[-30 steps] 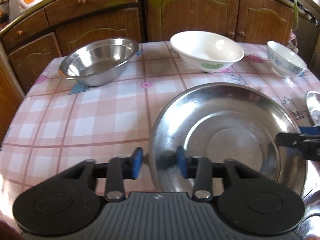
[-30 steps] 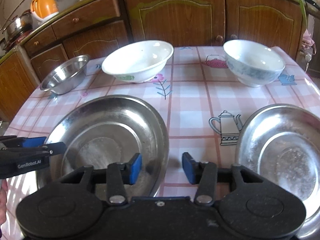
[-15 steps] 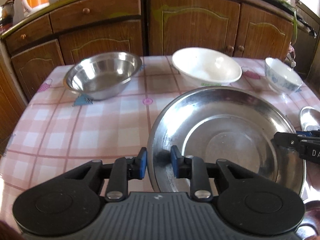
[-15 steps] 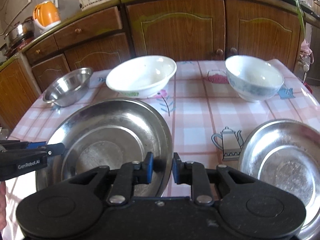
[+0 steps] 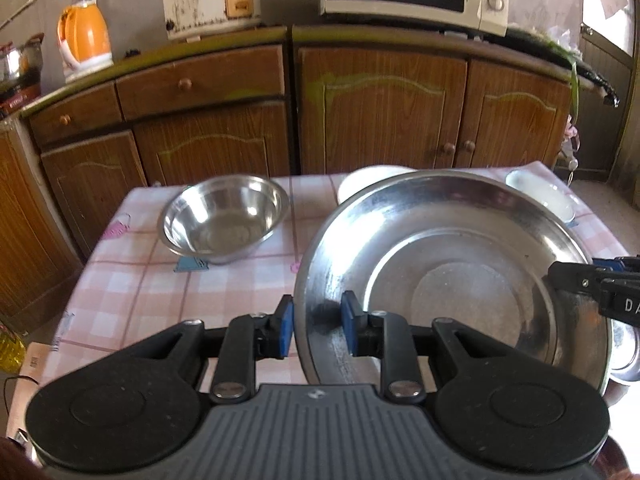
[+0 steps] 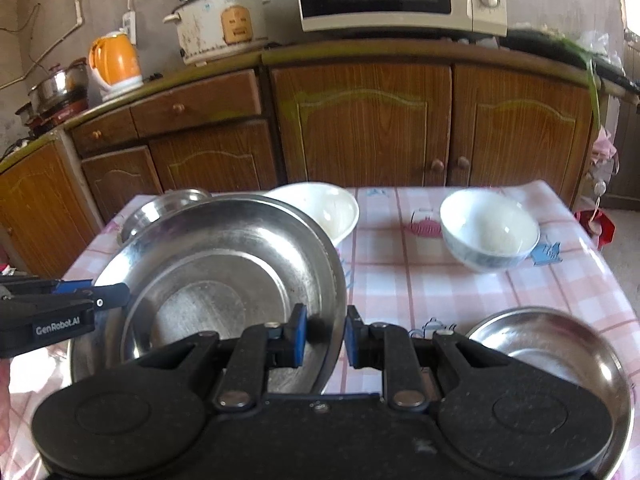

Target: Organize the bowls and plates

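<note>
Two tools [image 5: 316, 328] [image 6: 326, 334] on one steel plate [image 5: 460, 248].

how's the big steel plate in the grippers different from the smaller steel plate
The big steel plate is held at its rim by both the left gripper and the right gripper; the smaller steel plate rests untouched on the table. One is wider. Both are shiny, shallow metal.
</note>
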Motion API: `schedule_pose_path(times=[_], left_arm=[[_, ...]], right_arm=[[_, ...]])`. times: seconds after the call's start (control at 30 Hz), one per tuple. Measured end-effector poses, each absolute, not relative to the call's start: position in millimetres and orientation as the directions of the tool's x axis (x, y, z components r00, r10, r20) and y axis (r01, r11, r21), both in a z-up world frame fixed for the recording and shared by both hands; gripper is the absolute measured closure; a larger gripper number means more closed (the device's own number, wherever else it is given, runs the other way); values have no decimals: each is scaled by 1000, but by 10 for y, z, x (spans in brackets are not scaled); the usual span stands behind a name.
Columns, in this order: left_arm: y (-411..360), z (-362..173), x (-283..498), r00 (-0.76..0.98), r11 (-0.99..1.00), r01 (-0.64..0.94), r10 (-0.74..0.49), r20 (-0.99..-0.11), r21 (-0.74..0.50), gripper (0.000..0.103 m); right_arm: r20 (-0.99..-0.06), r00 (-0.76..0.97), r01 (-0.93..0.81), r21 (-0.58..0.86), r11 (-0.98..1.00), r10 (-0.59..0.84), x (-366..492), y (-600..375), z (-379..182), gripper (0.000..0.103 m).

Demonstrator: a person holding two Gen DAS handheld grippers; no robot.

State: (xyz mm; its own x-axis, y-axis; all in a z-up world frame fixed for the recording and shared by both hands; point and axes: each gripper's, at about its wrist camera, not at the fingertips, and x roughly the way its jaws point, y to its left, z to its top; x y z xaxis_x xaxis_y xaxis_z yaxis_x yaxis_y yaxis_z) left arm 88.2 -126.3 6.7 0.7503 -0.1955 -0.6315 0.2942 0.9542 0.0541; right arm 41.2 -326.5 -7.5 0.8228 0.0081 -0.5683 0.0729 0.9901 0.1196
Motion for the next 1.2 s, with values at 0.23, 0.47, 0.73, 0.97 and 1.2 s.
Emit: schedule_pose_path(times=[0.23,0.47,0.73,0.97,1.2], left_arm=[[-1208,256,703,768,960,279,-202,-609,34,77],[-1208,394,526,782,960,277,-208,-587,29,77],[-1228,519,375,794,958,285,-226,-564,18,77],[-1261,593,247,806,956,291,-233,-544,22,77],[-1291,646,157,814,956,292,-234,-531,26,77]], right_arm=[[-537,843,59,92,994,-1,198,-3179,168,77],[-514,858,58,81,995,-8,0,-3180,335,77],[-484,875,62,68,996,-21,-243,-3203,512,77],[-464,885,69,66,995,-31,-408,-3223,603,77],[-453,891,73,66,995,-36,-524,-3250,663,77]])
